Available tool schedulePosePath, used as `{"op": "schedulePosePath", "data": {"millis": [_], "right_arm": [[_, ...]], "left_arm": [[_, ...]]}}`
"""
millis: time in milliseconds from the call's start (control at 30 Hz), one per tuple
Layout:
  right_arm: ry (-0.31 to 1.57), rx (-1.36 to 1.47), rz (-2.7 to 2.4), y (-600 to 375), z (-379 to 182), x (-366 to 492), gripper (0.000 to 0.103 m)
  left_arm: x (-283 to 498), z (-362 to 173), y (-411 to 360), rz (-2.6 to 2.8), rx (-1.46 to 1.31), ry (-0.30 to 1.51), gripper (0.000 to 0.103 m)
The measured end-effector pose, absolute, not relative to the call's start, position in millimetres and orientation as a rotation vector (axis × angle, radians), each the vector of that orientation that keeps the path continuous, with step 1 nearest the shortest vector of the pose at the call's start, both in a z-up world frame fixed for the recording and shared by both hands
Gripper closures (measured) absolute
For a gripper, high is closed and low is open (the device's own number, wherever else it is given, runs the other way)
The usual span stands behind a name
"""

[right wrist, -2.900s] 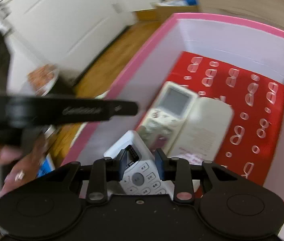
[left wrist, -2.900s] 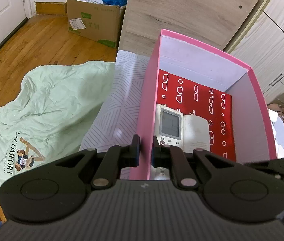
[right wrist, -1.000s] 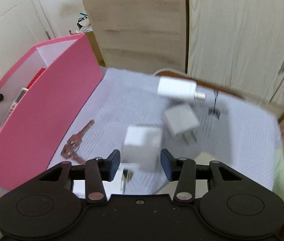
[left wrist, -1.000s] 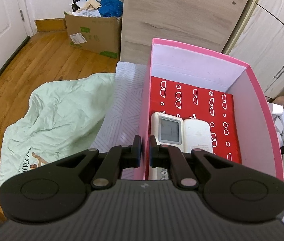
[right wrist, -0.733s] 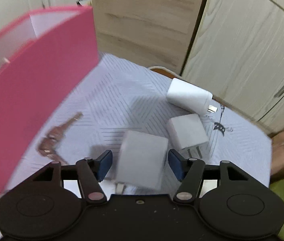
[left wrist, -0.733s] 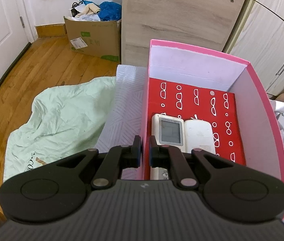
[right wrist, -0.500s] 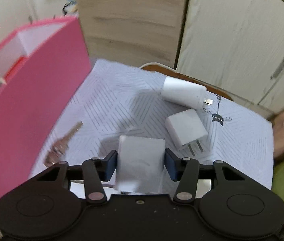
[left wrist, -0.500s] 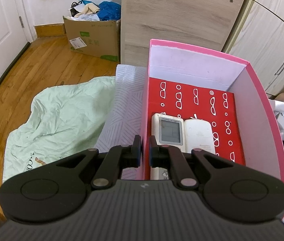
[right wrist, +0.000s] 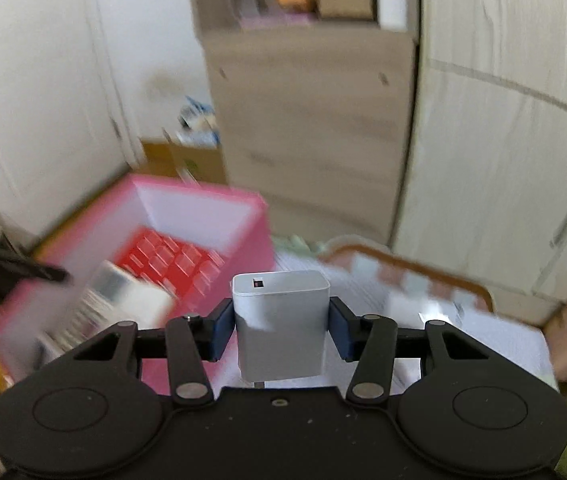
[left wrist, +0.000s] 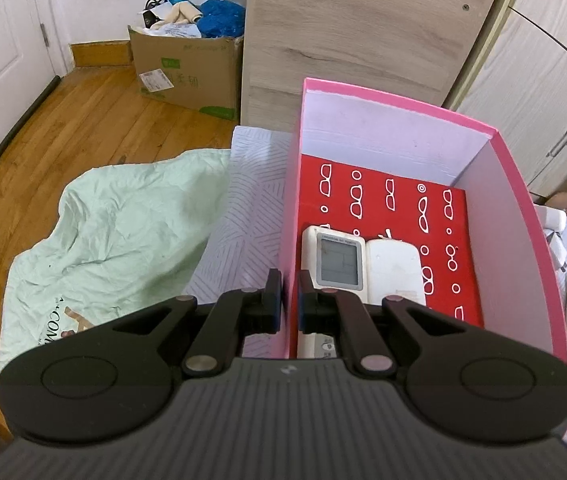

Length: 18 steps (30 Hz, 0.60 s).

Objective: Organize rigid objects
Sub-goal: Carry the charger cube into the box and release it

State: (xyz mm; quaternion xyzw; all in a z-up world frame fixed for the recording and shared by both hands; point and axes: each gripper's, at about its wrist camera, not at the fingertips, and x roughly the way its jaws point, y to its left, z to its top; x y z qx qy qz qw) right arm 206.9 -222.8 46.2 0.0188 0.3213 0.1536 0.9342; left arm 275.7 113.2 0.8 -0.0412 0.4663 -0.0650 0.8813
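My left gripper (left wrist: pixel 290 296) is shut on the left wall of the pink box (left wrist: pixel 292 216). The box has a red patterned floor; two white remotes (left wrist: pixel 339 260) lie side by side on it, and part of a third shows under my fingers. My right gripper (right wrist: pixel 281 326) is shut on a white charger block (right wrist: pixel 281 320) and holds it in the air, to the right of the pink box (right wrist: pixel 251 216). That view is blurred by motion.
A pale green cloth (left wrist: pixel 123 216) lies left of the box on a striped white mat (left wrist: pixel 243 216). A cardboard carton (left wrist: pixel 187 72) stands on the wood floor behind. Wardrobe doors (right wrist: pixel 503 160) rise at the right. More white items (left wrist: pixel 555 236) lie right of the box.
My right gripper has closed on the white charger block and lifted it off the mat, swinging toward the pink box. My left gripper keeps its hold on the box wall.
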Motion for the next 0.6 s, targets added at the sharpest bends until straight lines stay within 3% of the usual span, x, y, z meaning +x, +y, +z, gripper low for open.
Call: {"op": "schedulePosePath", "data": {"millis": [233, 600], "right_arm": [[0.641, 0.163, 0.571, -173.4, 65.5, 209.0, 0.048], [0.72, -0.303, 0.381, -89.4, 4.2, 252.5, 0.048]], "left_arm": [[275.3, 0.4, 112.7, -0.138, -0.072, 0.968, 0.096], [274.3, 0.3, 114.0, -0.133, -0.072, 0.967, 0.096]]}}
